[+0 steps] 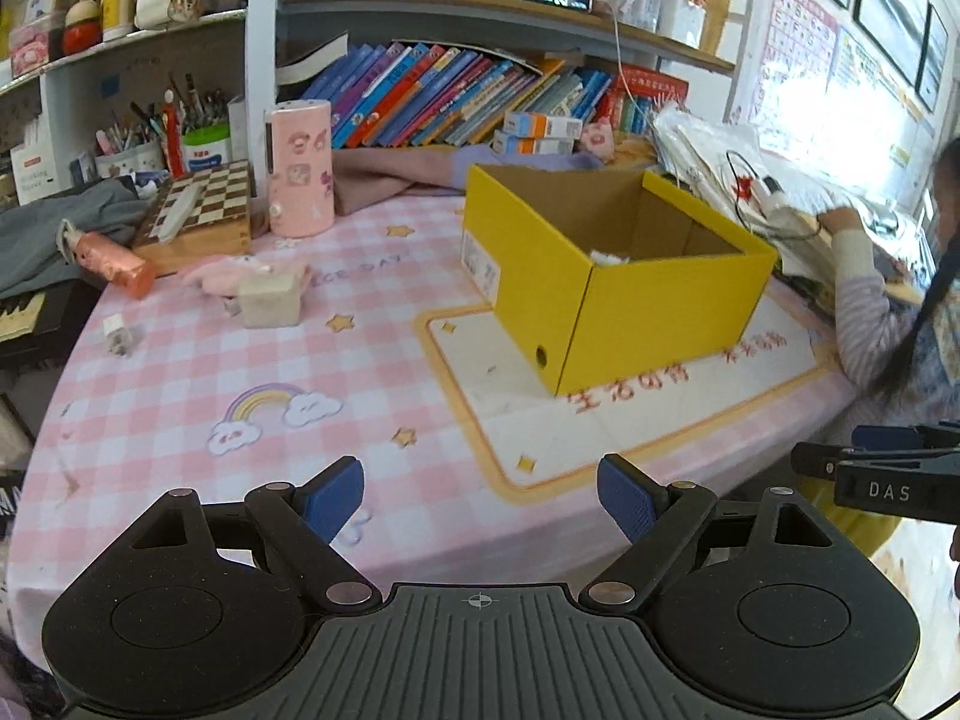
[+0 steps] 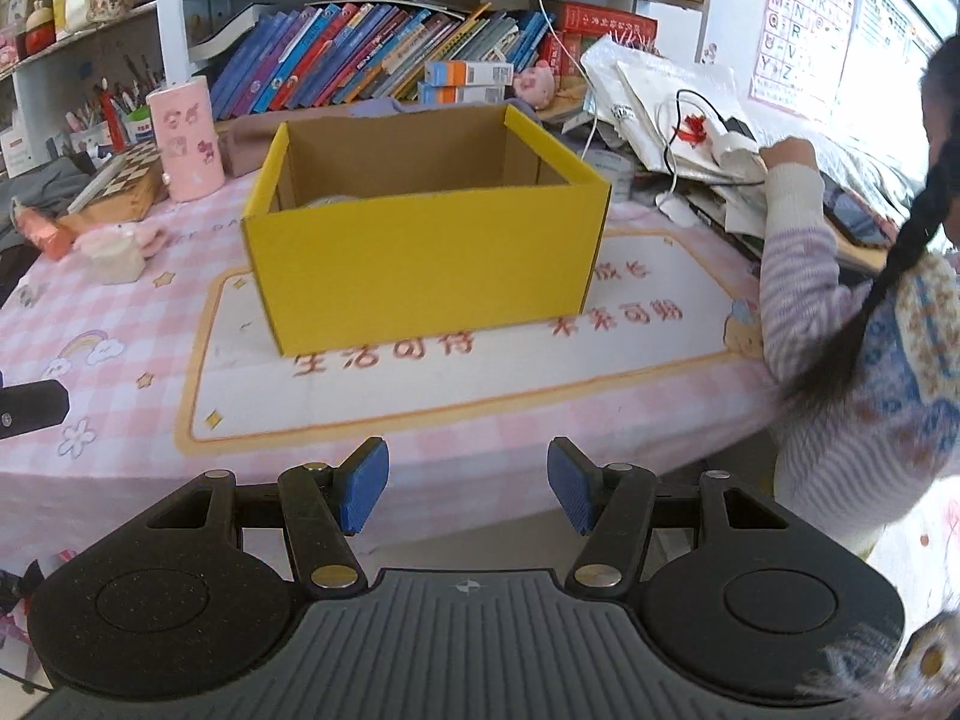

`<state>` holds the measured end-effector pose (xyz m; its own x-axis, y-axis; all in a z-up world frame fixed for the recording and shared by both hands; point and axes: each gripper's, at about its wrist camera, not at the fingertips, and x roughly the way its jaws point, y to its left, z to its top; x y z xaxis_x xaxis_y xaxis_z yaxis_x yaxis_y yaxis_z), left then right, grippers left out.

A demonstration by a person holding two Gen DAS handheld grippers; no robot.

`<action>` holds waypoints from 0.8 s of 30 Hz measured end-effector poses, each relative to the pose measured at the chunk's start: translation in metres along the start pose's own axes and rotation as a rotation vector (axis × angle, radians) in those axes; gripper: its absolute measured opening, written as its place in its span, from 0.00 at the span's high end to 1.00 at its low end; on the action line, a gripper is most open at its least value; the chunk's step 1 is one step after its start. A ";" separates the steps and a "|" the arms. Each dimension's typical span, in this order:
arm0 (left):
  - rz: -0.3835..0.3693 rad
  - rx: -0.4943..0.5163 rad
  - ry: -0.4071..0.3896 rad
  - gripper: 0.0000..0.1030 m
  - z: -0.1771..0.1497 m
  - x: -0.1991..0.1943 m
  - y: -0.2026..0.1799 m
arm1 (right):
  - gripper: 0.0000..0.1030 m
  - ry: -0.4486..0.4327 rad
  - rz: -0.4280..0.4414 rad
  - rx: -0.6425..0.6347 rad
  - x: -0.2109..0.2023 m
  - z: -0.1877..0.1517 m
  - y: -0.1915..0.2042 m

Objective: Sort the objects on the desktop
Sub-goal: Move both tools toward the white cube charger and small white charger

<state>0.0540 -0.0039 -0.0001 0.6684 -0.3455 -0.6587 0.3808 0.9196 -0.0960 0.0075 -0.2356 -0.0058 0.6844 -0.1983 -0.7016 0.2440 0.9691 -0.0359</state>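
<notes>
Pink tablecloth (image 1: 180,372) below; both hand-held grippers angled down, empty, w/ jaws apart.

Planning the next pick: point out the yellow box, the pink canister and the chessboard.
yellow box (image 2: 420,264): right wrist view, front wall.
pink canister (image 1: 299,171): left wrist view, side of its body.
chessboard (image 1: 207,204): left wrist view, checkered top.

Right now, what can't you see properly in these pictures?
- Inside the yellow box: both views, its walls hide all but a white scrap.
- Right gripper in the left wrist view: cut off by the picture's edge.
- Small white thing on the tablecloth: too small to name.
- Person: partly cut by the right edge.
</notes>
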 end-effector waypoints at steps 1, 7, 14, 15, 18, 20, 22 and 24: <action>-0.001 0.008 0.007 0.15 -0.003 -0.002 0.002 | 0.45 0.004 -0.002 0.003 -0.002 -0.004 0.003; -0.013 0.028 0.046 0.15 -0.019 -0.010 0.017 | 0.45 0.036 -0.001 0.012 -0.012 -0.025 0.024; 0.001 0.025 0.061 0.15 -0.031 -0.020 0.035 | 0.45 0.068 0.036 -0.009 -0.014 -0.036 0.051; 0.007 0.024 0.060 0.15 -0.032 -0.022 0.038 | 0.45 0.069 0.047 -0.017 -0.014 -0.036 0.056; 0.027 0.012 0.061 0.15 -0.035 -0.027 0.048 | 0.44 0.081 0.090 -0.042 -0.011 -0.035 0.071; 0.042 0.000 0.062 0.15 -0.037 -0.030 0.057 | 0.43 0.090 0.124 -0.064 -0.008 -0.034 0.082; 0.063 -0.015 0.062 0.15 -0.039 -0.033 0.065 | 0.42 0.094 0.151 -0.095 -0.006 -0.032 0.094; 0.084 -0.028 0.063 0.15 -0.042 -0.036 0.073 | 0.42 0.099 0.179 -0.122 -0.004 -0.031 0.106</action>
<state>0.0310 0.0837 -0.0143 0.6555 -0.2551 -0.7108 0.3060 0.9502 -0.0589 0.0095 -0.1274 -0.0287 0.6370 -0.0122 -0.7708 0.0359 0.9993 0.0139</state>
